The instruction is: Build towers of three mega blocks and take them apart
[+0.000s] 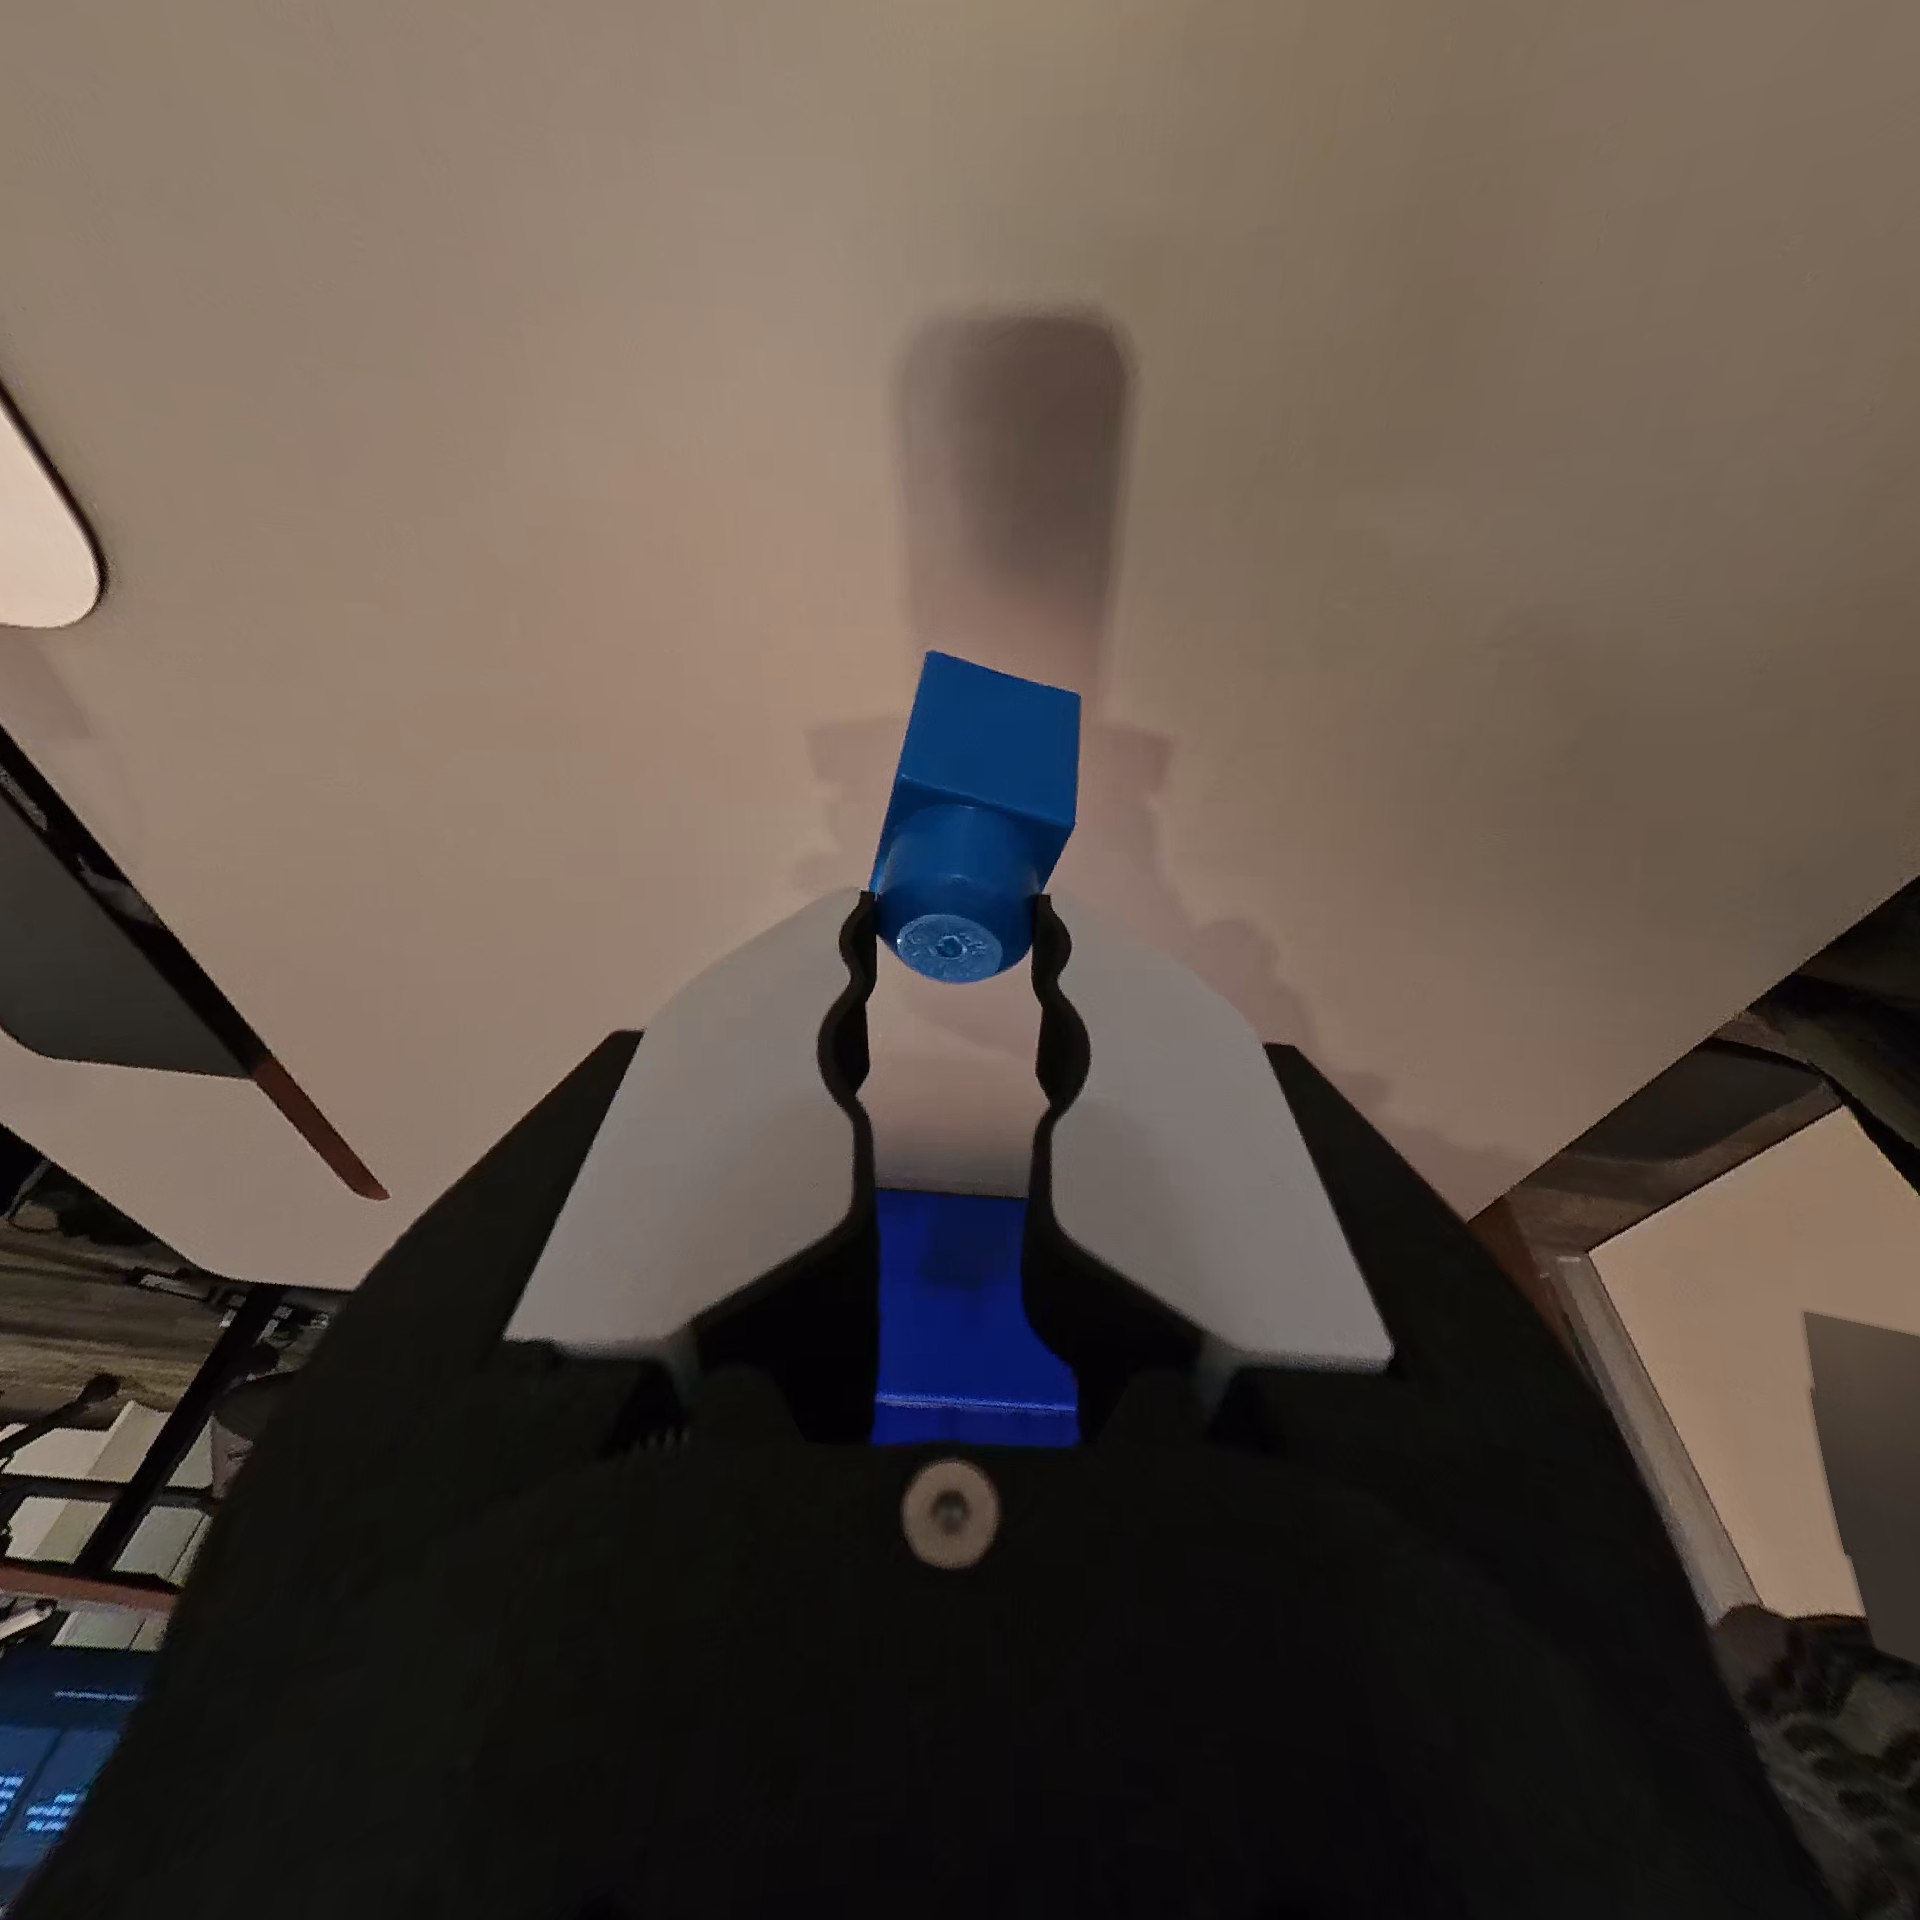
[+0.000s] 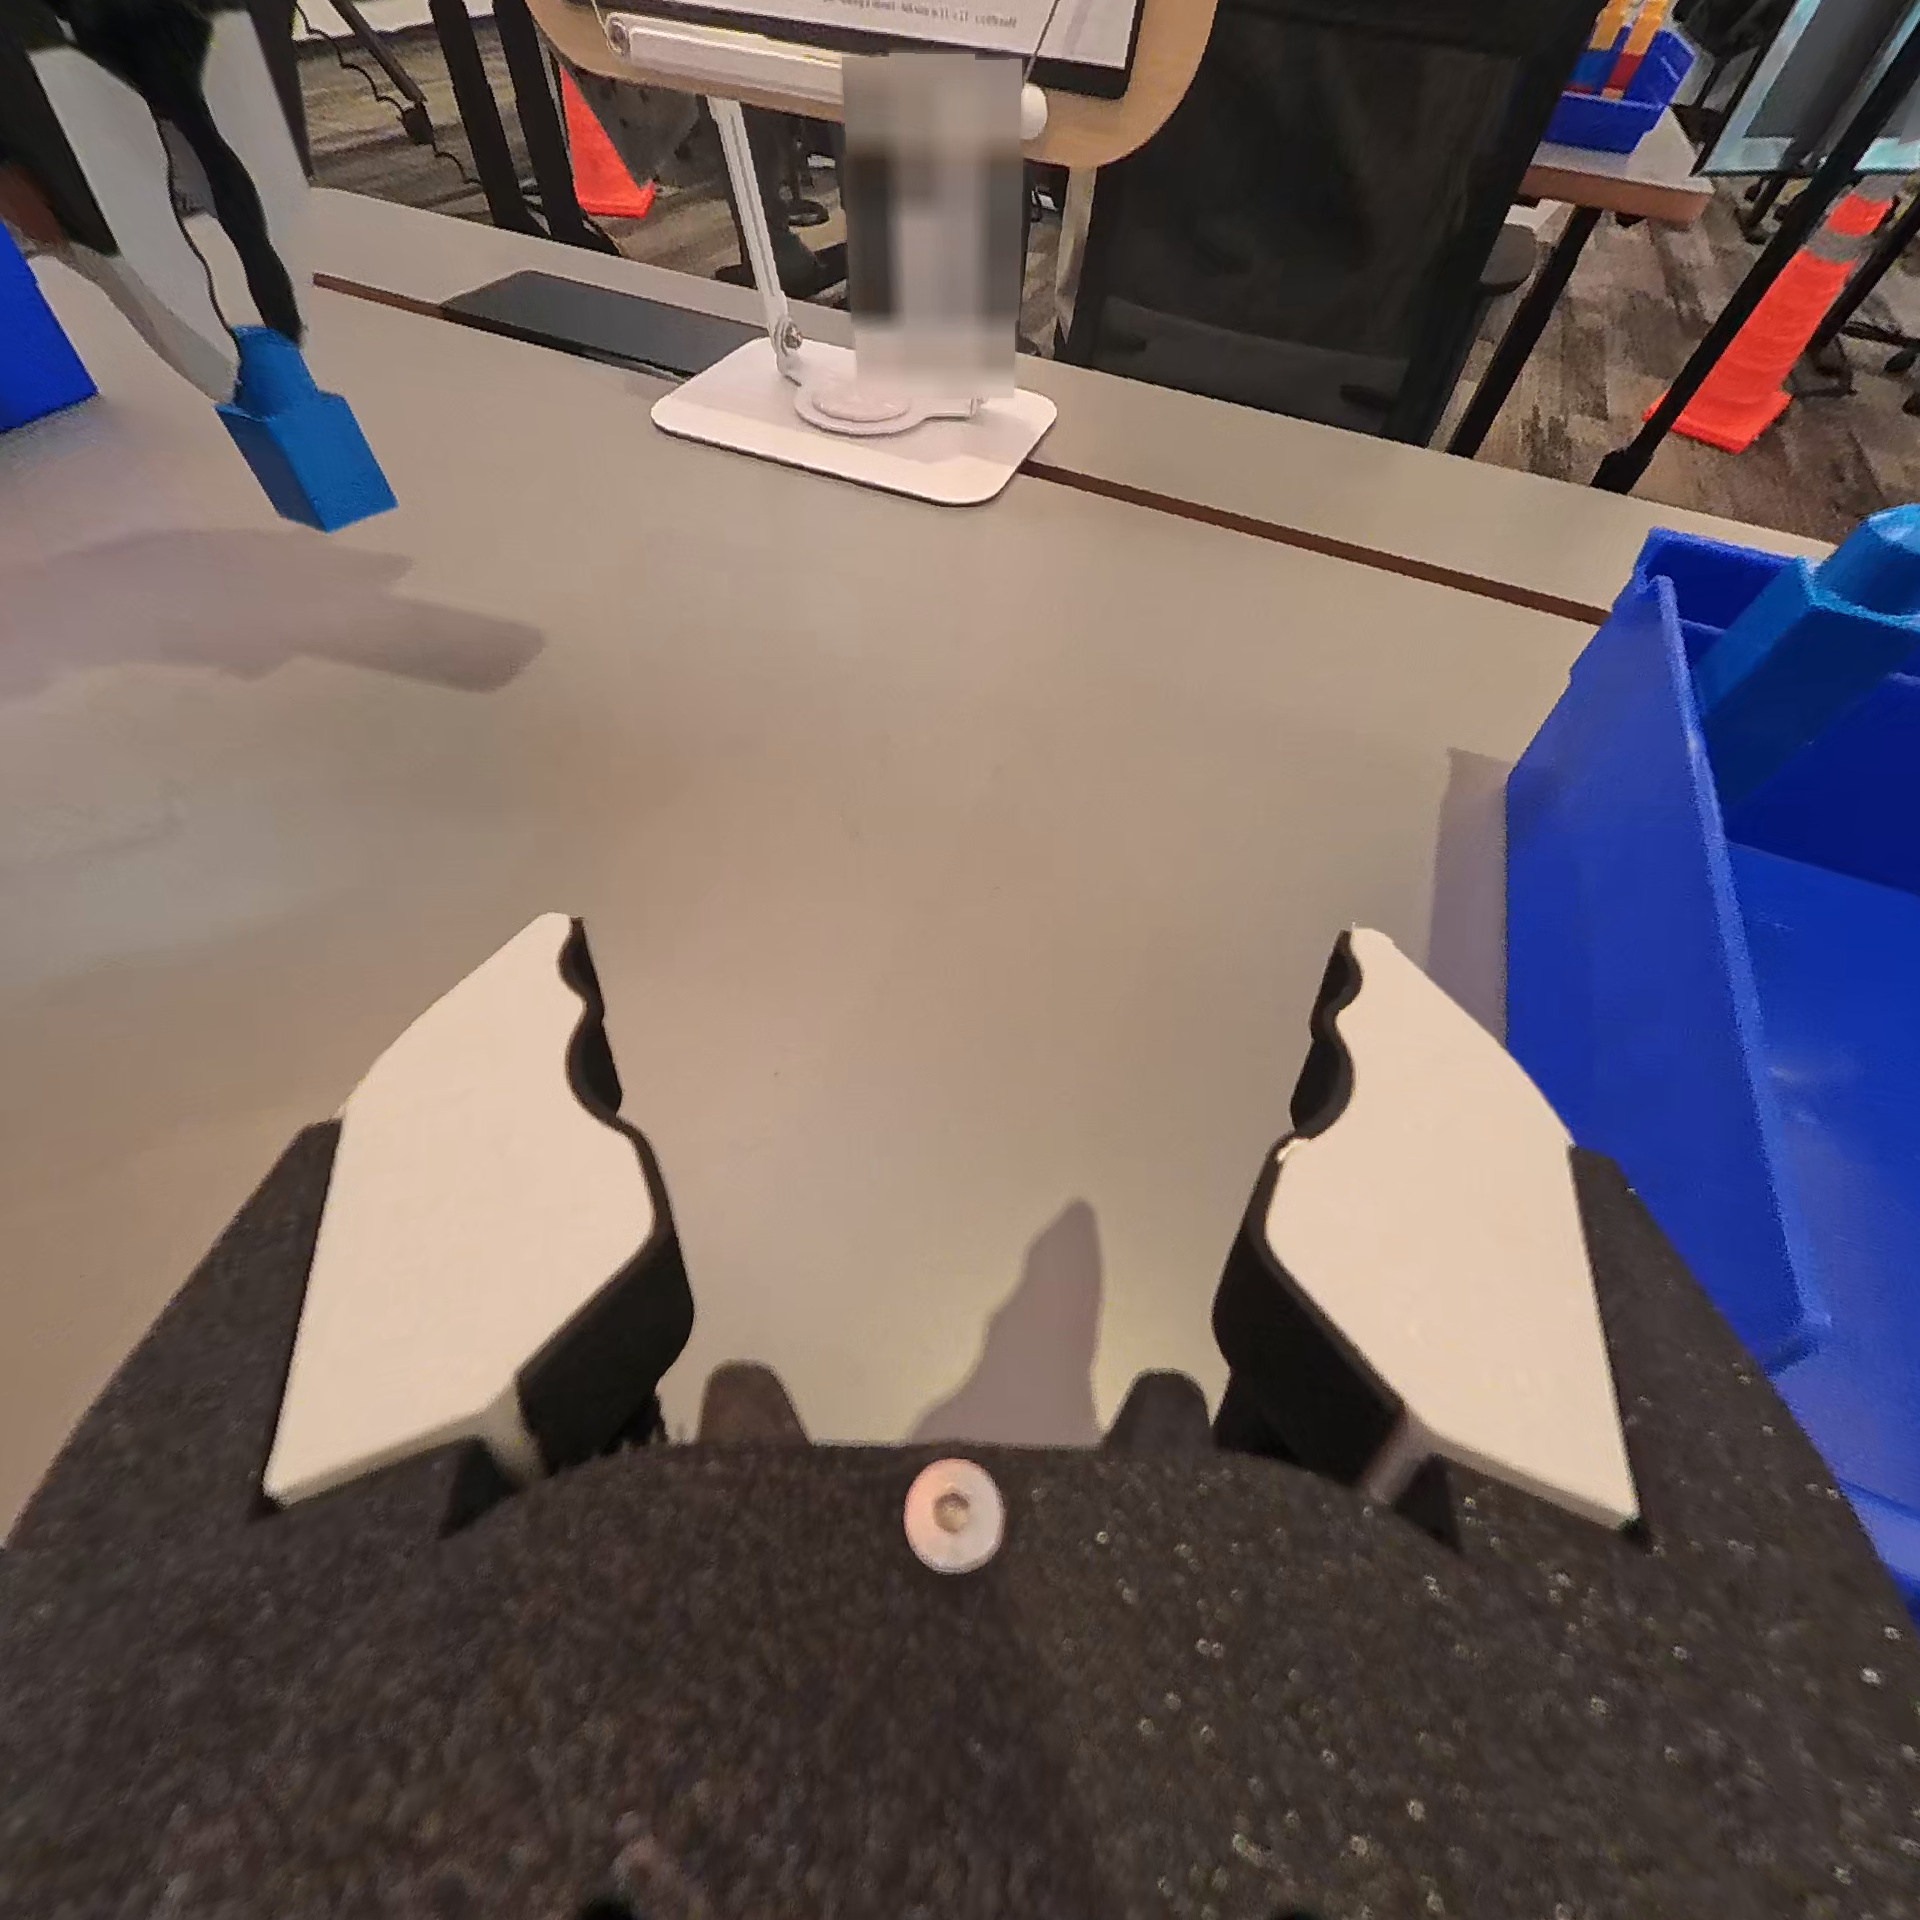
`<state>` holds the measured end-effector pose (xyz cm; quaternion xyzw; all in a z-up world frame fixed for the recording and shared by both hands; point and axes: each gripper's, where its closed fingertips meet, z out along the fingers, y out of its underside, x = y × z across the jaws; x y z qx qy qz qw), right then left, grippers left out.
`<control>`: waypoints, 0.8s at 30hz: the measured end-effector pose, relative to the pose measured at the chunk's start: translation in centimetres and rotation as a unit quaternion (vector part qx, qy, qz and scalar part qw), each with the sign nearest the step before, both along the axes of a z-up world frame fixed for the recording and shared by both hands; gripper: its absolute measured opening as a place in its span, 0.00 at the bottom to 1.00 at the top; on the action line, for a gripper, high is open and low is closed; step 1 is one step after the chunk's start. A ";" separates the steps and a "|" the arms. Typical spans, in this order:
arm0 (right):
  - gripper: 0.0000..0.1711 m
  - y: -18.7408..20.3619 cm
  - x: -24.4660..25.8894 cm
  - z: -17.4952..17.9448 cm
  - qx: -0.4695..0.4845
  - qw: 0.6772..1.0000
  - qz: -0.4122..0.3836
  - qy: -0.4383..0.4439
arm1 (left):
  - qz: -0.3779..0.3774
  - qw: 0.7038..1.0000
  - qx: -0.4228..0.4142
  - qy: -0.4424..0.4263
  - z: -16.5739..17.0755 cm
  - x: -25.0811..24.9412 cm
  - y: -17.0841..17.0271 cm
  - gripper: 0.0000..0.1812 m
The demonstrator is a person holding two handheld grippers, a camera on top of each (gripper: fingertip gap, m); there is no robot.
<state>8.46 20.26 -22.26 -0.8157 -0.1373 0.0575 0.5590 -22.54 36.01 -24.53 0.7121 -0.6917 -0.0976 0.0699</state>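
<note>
Left wrist view, grip: left gripper [image 1: 954, 914] clenching on the round stud of a blue mega block [image 1: 982, 774], block body hanging past the fingertips, tilted, above the pale table [image 1: 520, 364].
Left wrist view, contact: block casting a long shadow on the table; hanging clear of the surface, judging by the right wrist view.
Left wrist view, surroundings: a pale rounded stand base [image 1: 42, 540] showing at the left edge, a dark flat slab [image 1: 94, 935] lying beside it, well apart from the block.
Right wrist view, grip: right gripper [image 2: 961, 935] spreading wide, grasping nothing, hovering over bare grey table [image 2: 883, 675].
Right wrist view, task things: blue bin [image 2: 1662, 987] standing just to the right, holding at least one more blue block [image 2: 1808, 644] leaning inside; held blue mega block [image 2: 307, 447] showing far left in the left gripper [image 2: 234, 353], off the table.
Right wrist view, surroundings: white stand base [image 2: 935, 447] resting at the far table edge; orange cones [image 2: 1766, 312] standing on the floor beyond.
Step in hand: probably carrying a first block to a building spot; no tower standing in either view.
Next move: probably setting the block down stud-up, calling for righting the tilt; right gripper likely reaching into the bin.
In the way: bin wall crowding the right finger; centre of the table offering free room.
</note>
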 end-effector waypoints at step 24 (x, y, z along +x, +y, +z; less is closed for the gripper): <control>0.75 0.2 -0.7 -0.5 -0.009 1.000 0.007 -0.005 | 0.032 0.999 -0.022 0.017 -4.6 1.1 -1.1 0.15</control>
